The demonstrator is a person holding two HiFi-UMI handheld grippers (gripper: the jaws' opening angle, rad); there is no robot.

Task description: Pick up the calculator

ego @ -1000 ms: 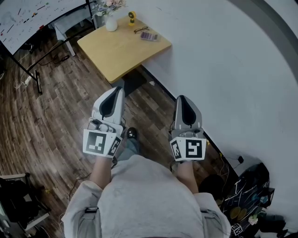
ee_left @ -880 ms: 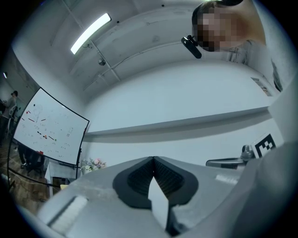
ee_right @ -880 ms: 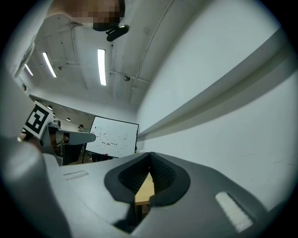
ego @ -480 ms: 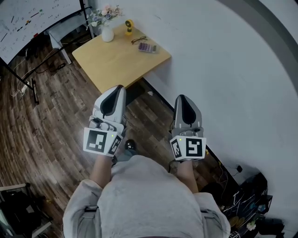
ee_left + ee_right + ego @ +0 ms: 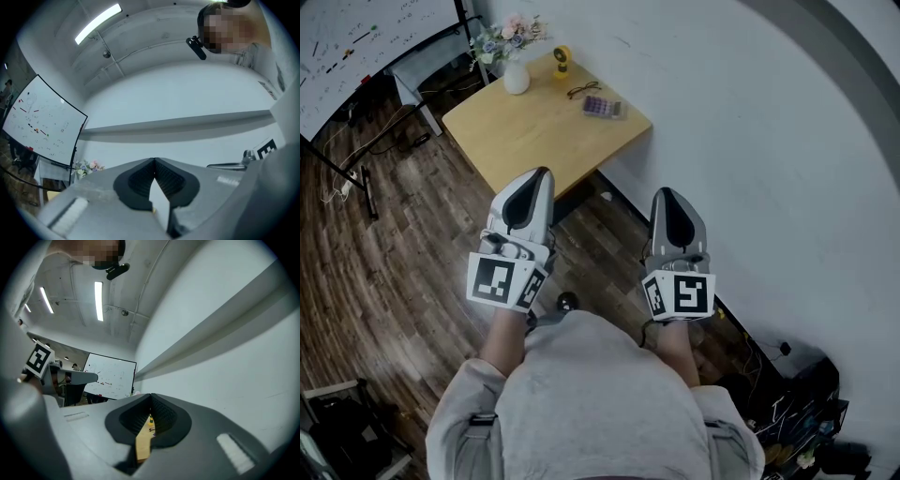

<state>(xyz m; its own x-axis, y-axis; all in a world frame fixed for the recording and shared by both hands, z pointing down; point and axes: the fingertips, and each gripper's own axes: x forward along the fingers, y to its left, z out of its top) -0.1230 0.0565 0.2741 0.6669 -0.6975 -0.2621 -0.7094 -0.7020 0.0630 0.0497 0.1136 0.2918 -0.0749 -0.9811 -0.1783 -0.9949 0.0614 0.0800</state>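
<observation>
The writing on the whiteboard (image 5: 356, 37), far left, is too small to read. The left gripper (image 5: 540, 183) is closed and empty. The counter (image 5: 516, 131) looks nearer than before. The calculator (image 5: 605, 107) lies on its far right part, not yet in reach. The right gripper (image 5: 668, 202) is closed and empty too.

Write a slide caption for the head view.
Left tool and right tool, both shut, point toward a table holding calculator, glasses, flower vase.

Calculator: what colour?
The calculator looks purple; the head view shows it best.
</observation>
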